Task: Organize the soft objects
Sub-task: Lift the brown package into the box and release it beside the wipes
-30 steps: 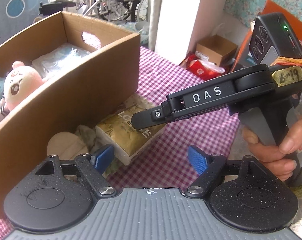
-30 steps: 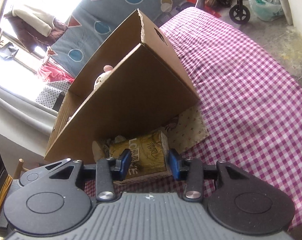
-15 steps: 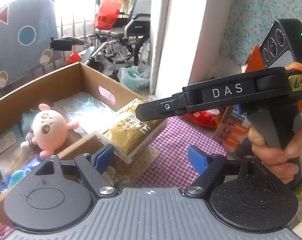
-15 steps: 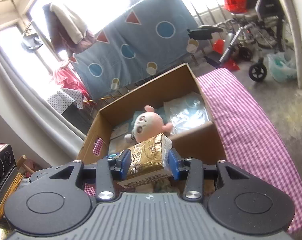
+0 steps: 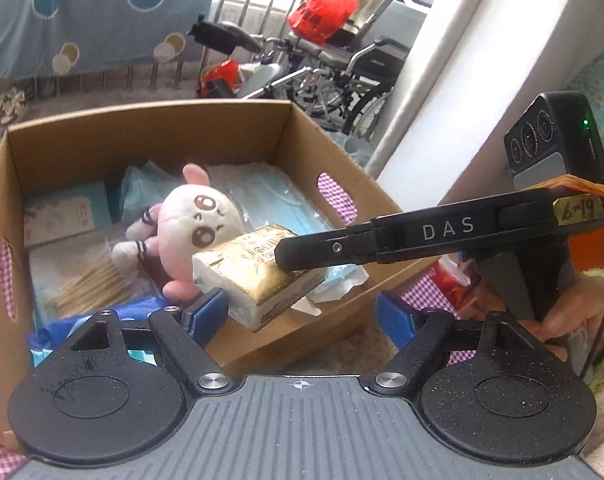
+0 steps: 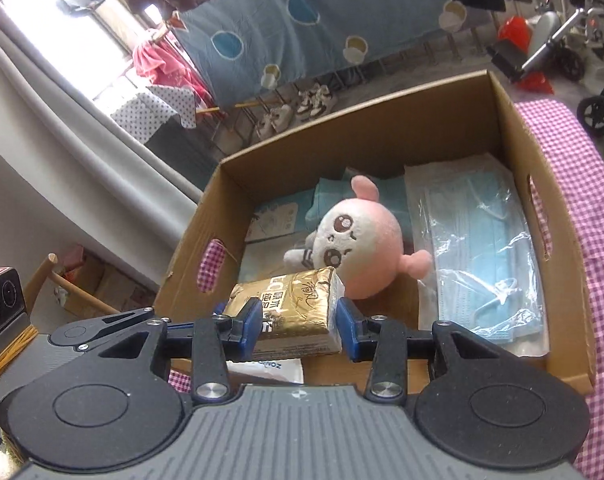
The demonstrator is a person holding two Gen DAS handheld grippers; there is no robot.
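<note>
My right gripper (image 6: 298, 322) is shut on a gold tissue pack (image 6: 294, 304) and holds it over the near edge of the open cardboard box (image 6: 557, 216). In the left wrist view the same tissue pack (image 5: 246, 276) hangs at the tip of the right gripper's black arm (image 5: 421, 240), above the box's near wall (image 5: 325, 336). A pink and white plush toy (image 6: 365, 248) lies in the middle of the box. My left gripper (image 5: 302, 318) stands open and holds nothing, just in front of the box.
Inside the box lie a clear bag of blue face masks (image 6: 477, 248), teal packets (image 5: 78, 212) and a bundle of thin sticks (image 5: 90, 284). The box stands on a purple checked cloth (image 6: 597, 240). Wheelchairs (image 5: 341, 64) and a blue curtain (image 6: 309, 20) are behind.
The right gripper lifted the tissue pack from the cloth beside the box up over the box's rim. Both grippers rose and rolled, so the views now look down into the box.
</note>
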